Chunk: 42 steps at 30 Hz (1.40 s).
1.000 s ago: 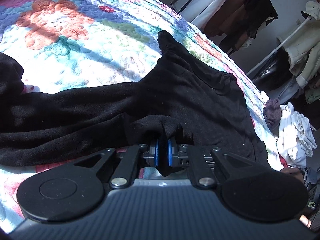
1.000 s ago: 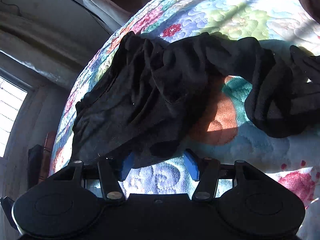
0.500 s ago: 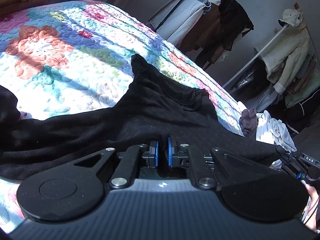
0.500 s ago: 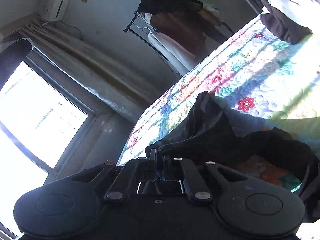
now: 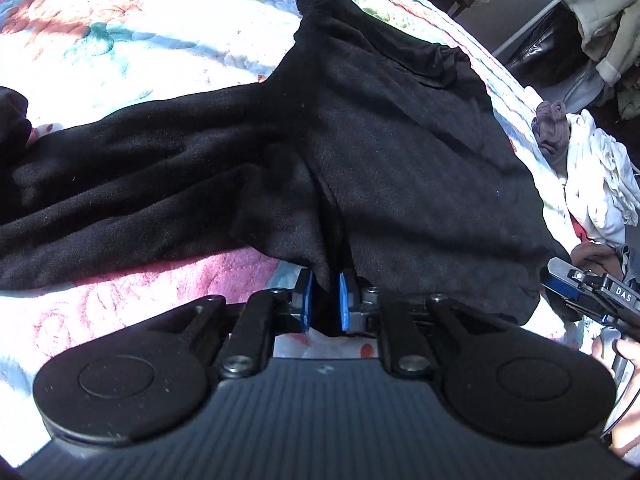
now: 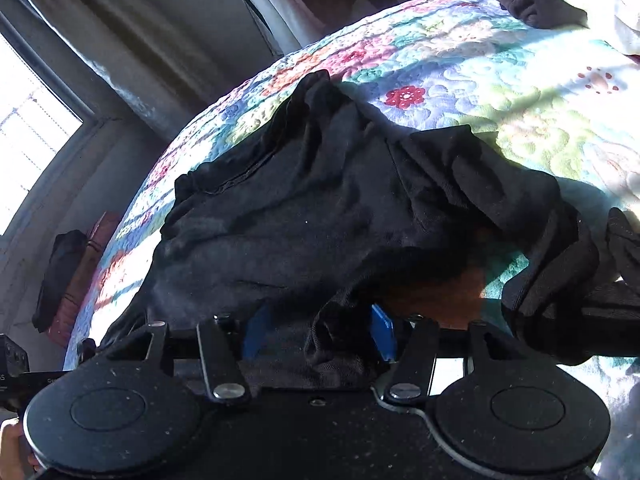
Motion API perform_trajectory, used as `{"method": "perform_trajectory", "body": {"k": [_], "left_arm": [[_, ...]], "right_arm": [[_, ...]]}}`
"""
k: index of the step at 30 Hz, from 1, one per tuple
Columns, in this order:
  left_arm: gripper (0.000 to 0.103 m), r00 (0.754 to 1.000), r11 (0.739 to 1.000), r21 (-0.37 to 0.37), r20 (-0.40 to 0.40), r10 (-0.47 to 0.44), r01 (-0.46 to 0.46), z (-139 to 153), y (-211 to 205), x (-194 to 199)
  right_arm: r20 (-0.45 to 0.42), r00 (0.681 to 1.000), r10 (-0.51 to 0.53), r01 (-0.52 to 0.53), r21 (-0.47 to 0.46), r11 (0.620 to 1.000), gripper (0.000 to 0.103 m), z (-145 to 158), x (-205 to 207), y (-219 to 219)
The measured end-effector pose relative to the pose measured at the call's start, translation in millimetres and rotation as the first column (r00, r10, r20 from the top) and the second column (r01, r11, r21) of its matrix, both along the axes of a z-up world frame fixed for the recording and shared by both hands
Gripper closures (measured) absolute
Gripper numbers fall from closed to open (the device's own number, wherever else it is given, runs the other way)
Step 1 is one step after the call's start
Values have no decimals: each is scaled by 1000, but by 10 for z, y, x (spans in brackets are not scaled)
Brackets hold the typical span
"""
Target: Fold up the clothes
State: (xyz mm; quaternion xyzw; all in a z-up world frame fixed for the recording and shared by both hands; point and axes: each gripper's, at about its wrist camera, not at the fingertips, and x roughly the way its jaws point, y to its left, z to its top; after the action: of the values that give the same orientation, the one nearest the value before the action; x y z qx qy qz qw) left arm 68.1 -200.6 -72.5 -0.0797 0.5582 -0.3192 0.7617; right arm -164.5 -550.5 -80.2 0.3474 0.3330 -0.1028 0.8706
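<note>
A black garment [image 5: 380,152] lies spread and wrinkled across a floral quilt [image 5: 140,40] on a bed. My left gripper [image 5: 325,300] sits at the garment's near edge. Its jaws are opening, slightly apart, with a fold of the black cloth still between the blue pads [image 5: 306,300]. In the right wrist view the same garment [image 6: 300,216] covers the quilt [image 6: 500,80]. My right gripper [image 6: 318,334] is opening wide, with a loose bunch of cloth lying between its pads [image 6: 382,332]. The right gripper's tip [image 5: 560,284] also shows at the left view's right edge.
A pile of white and grey-purple clothes [image 5: 592,168] sits on the bed's far right side. Behind it stands a clothes rack with hanging garments [image 5: 592,20]. A bright window [image 6: 24,140] and curtain are on the left, with a dark item on brown furniture [image 6: 80,264] below.
The left jaws, pinched on the cloth before, have parted a little and the view tilted down. The right gripper closed on the garment and lifted it, then spread wide again.
</note>
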Motion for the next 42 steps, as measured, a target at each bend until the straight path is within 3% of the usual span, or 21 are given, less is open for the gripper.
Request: {"method": "perform_trajectory", "body": {"k": [5,8,9,10,12,13,14,15,16,19,21,23,24,27,28,30,33,35,39,41,42], "left_arm": [[78,996,995,-55,-44,77,-80,-113,11,89],[61,995,989,-114,-48,89,-94,-139,10,85],[64,995,989,-109,-32,99,-102,-138,2,74],[80,994,989,-95,-11,112,-113,-131,-5,59],[99,991,992,-52,61,121,-118,-101,-45,20],[100,987,992,-28,100,122,-120,-84,-67,0],[100,985,992,-18,117,126,-125,-58,-78,-14],[100,982,991,-17,137,132,-131,15,-66,-35],[100,975,991,-16,177,134,-134,137,-33,-73],[100,949,988,-58,276,154,-144,543,151,-208],[100,944,975,-140,260,204,-172,671,339,-295],[100,949,966,-188,227,220,-179,674,504,-377],[100,952,971,-160,222,211,-178,614,518,-393],[101,968,978,89,183,171,-190,197,399,-350],[101,973,973,129,155,171,-192,80,383,-320],[101,974,971,109,111,199,-211,0,443,-271],[101,965,970,69,133,224,-235,129,542,-241],[100,961,966,80,149,232,-246,149,575,-254],[99,955,953,81,89,284,-291,139,756,-168],[98,940,941,68,115,323,-331,228,916,-149],[97,928,933,65,143,343,-354,288,1010,-137]], "right_arm": [[-41,998,43,-42,24,999,39,-116,-133,18],[-31,998,56,-54,67,996,39,-202,-145,122],[-26,999,47,-45,75,996,39,-212,-130,156],[-22,999,33,-31,81,996,37,-221,-110,184],[-9,1000,-16,16,89,996,32,-288,-23,238],[-13,1000,-17,18,77,997,36,-321,42,265],[-29,1000,6,-5,41,999,78,-325,123,297],[-53,997,47,-47,14,999,92,-302,211,320],[-62,996,65,-64,29,998,94,-242,246,318],[63,994,84,-92,129,987,94,166,97,321],[81,991,105,-116,146,982,94,411,-35,369],[57,994,93,-101,153,983,94,437,-188,401],[27,996,84,-87,154,984,94,355,-243,417],[-90,994,58,-46,125,991,94,6,-274,475],[-113,992,51,-36,130,991,94,-123,-253,499],[-134,988,73,-52,151,987,94,-245,-199,558],[-167,978,125,-117,52,992,94,-173,-138,653],[-206,971,123,-136,-48,990,94,-131,-111,669],[-264,961,79,-115,-125,986,92,-79,-101,655],[-295,955,41,-119,-249,961,70,94,-98,780],[-298,954,22,-127,-337,933,65,205,-97,864]]}}
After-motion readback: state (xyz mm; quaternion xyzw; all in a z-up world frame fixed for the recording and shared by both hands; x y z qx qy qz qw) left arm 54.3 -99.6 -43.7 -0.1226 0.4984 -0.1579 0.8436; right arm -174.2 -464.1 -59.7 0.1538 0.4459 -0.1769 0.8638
